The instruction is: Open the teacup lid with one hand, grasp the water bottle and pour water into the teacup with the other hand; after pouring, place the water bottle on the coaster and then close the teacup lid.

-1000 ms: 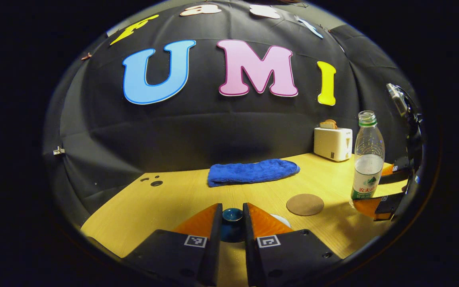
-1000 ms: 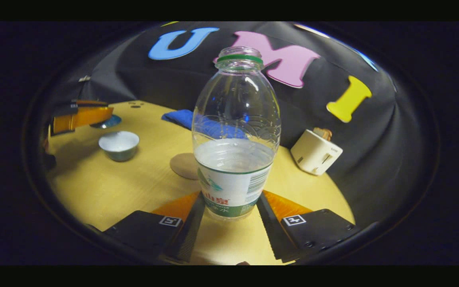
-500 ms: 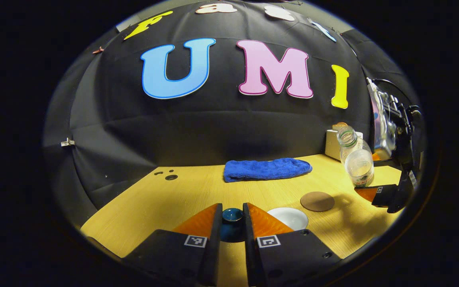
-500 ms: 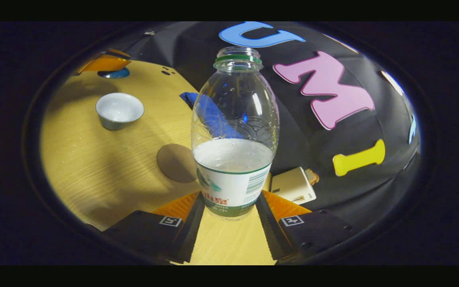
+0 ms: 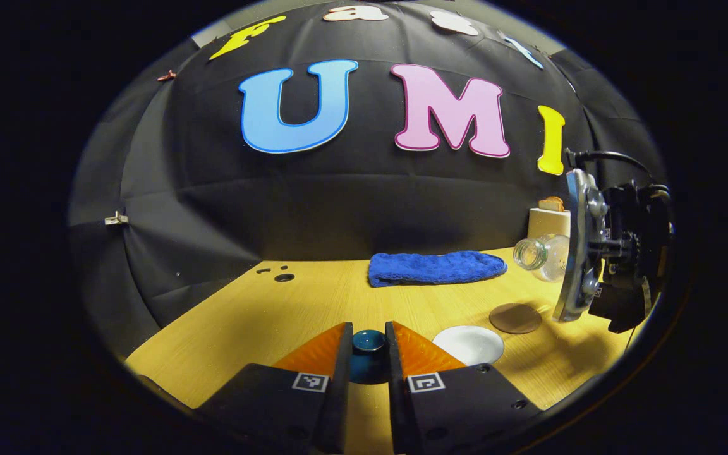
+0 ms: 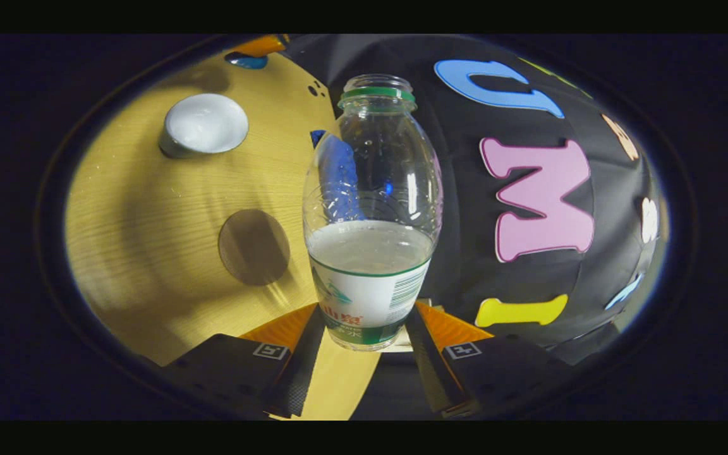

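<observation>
Dark blue teacup lid (image 5: 368,341), white teacup (image 5: 468,344), brown coaster (image 5: 515,318), blue towel (image 5: 436,268).

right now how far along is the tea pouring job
Done: the lid is off, pinched by the left gripper, leaving the teacup open. In hand: the right gripper tips the water bottle toward it. Left: pouring, bottle onto the coaster, lid back on.
</observation>
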The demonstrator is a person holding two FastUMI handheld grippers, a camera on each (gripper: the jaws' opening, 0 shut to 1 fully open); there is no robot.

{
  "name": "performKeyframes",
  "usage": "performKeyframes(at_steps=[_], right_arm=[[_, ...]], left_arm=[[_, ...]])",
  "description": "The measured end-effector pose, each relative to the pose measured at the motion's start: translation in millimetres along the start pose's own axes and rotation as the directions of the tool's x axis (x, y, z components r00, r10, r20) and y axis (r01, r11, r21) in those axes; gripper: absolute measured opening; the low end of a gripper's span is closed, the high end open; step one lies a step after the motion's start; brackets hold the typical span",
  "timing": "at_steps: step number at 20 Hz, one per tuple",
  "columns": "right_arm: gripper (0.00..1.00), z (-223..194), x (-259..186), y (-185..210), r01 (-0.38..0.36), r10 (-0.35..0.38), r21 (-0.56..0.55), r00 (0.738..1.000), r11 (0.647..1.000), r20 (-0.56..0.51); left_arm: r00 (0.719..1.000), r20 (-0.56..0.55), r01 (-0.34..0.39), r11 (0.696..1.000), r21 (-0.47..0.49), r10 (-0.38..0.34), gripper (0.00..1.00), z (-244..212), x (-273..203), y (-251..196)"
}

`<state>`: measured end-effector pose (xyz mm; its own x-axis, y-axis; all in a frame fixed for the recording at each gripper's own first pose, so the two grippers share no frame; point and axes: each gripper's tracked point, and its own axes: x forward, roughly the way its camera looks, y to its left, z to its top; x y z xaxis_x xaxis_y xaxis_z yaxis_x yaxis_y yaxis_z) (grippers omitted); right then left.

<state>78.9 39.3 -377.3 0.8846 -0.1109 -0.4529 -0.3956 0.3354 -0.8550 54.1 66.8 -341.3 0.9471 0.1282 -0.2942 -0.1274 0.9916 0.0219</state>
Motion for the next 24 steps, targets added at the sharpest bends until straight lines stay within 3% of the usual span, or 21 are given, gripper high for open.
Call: performKeyframes(at_steps=[9, 20, 21, 24], right_arm=[[0.74, 12.9, -2.7, 4.5, 0.045, -0.033, -0.183, 0.997, 0.982, 0.069], [0.75, 9.7, 2.4, -4.5, 0.126, -0.084, -0.355, 0.988, 0.926, 0.132], [0.75, 10.1, 2.1, -7.1, 0.142, -0.097, -0.370, 0.986, 0.918, 0.137], [0.74, 10.0, 4.7, -9.9, 0.168, -0.113, -0.406, 0.981, 0.898, 0.157]], left_arm=[[1.000, 0.004, 0.000, 1.000, -0.005, 0.000, 0.31, 0.1, 0.9, 4.9], [1.000, 0.009, -0.009, 1.000, -0.028, 0.009, 0.31, 0.1, -2.8, 4.7], [1.000, 0.008, -0.009, 1.000, -0.030, 0.010, 0.27, 0.4, -1.8, 5.0], [1.000, 0.007, -0.012, 0.999, -0.030, 0.012, 0.31, -0.1, -2.8, 4.5]])
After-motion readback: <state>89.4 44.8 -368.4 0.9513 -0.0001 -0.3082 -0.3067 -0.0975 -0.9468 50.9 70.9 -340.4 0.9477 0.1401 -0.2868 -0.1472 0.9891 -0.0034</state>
